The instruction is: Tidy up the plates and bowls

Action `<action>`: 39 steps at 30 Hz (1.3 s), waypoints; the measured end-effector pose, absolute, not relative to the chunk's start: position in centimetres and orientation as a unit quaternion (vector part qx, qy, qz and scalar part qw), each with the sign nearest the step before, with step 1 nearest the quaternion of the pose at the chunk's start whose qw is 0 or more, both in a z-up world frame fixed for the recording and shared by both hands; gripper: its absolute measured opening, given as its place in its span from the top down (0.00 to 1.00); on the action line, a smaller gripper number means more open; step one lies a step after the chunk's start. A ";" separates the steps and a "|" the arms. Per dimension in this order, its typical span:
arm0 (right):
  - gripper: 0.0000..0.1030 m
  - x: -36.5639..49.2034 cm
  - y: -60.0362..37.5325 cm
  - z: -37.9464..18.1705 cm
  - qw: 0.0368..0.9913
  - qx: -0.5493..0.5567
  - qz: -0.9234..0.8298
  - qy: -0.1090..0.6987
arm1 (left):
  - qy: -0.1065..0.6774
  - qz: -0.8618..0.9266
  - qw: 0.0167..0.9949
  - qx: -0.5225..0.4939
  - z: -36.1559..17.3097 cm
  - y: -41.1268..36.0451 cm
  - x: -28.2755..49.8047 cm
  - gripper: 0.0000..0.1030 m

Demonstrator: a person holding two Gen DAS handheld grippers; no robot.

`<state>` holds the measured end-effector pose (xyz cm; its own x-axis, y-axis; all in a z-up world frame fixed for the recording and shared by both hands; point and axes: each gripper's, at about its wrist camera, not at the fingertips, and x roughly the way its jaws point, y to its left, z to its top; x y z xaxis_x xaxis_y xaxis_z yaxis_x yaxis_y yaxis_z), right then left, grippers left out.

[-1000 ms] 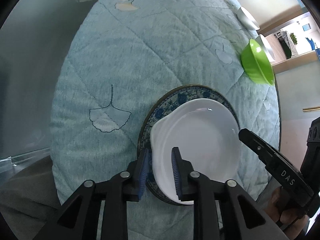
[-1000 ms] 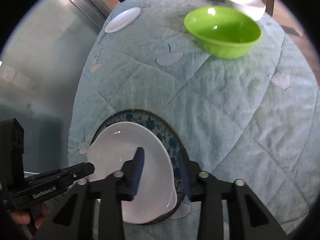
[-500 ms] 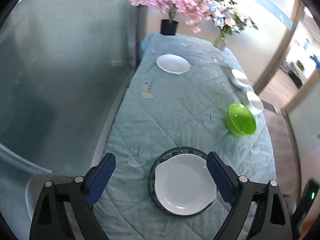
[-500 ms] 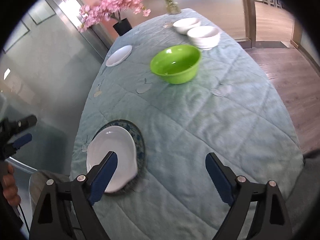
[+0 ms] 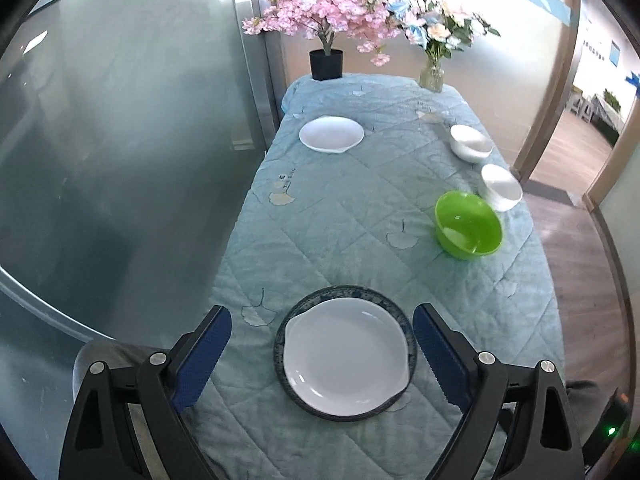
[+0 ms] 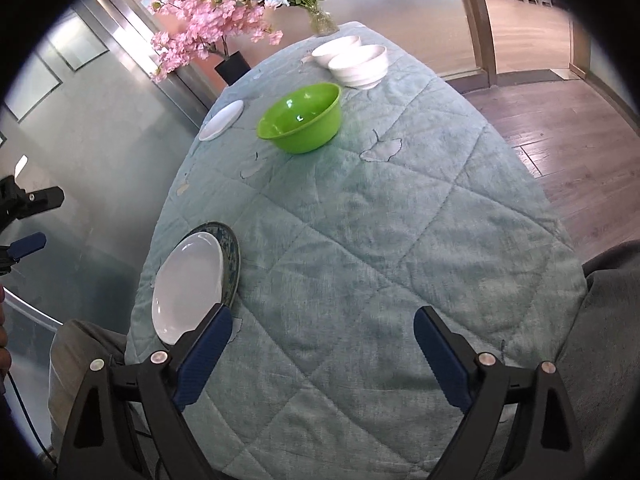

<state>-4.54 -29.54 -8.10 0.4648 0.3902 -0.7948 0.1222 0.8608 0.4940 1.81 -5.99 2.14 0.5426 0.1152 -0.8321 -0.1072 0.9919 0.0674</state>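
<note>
A white plate point(image 5: 346, 360) lies on a larger blue-patterned plate point(image 5: 340, 292) at the near end of the table, also seen as the white plate point(image 6: 188, 276) in the right wrist view. My left gripper point(image 5: 322, 312) hovers high above this stack, open and empty. Over bare cloth to the right of the stack, my right gripper point(image 6: 323, 312) has its jaws opening with nothing between them. A green bowl point(image 5: 468, 226) point(image 6: 300, 118) stands at the right. Behind it are two white bowls point(image 5: 502, 186) point(image 5: 470, 142). A second white plate point(image 5: 331, 134) lies far left.
A quilted light-blue cloth point(image 6: 360, 220) covers the long table. A potted pink blossom tree point(image 5: 326, 64) and a glass flower vase point(image 5: 431, 76) stand at the far end. A glass wall runs along the left, wooden floor point(image 6: 560, 120) along the right. A person's grey-trousered legs point(image 6: 612, 320) sit near the table.
Both grippers let go of the white plate's rim, opened wide and pulled back. The left one rose high above the stack, the right one shifted to the right over the cloth.
</note>
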 end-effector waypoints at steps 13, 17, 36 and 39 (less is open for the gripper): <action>0.10 -5.0 -29.3 -8.6 0.818 0.251 0.083 0.511 | 0.465 0.084 0.881 -0.018 3.0 -3.6 1.1 0.10; 0.10 -5.0 -29.4 -8.7 0.817 0.253 0.081 0.512 | 0.464 0.083 0.882 -0.017 3.1 -3.5 1.1 0.10; 0.10 -4.9 -29.4 -9.2 0.813 0.252 0.074 0.520 | 0.471 0.071 0.879 -0.015 2.4 -3.6 1.1 0.10; 0.10 -4.8 -29.3 -9.2 0.813 0.250 0.074 0.521 | 0.470 0.070 0.880 -0.015 2.4 -3.6 1.1 0.10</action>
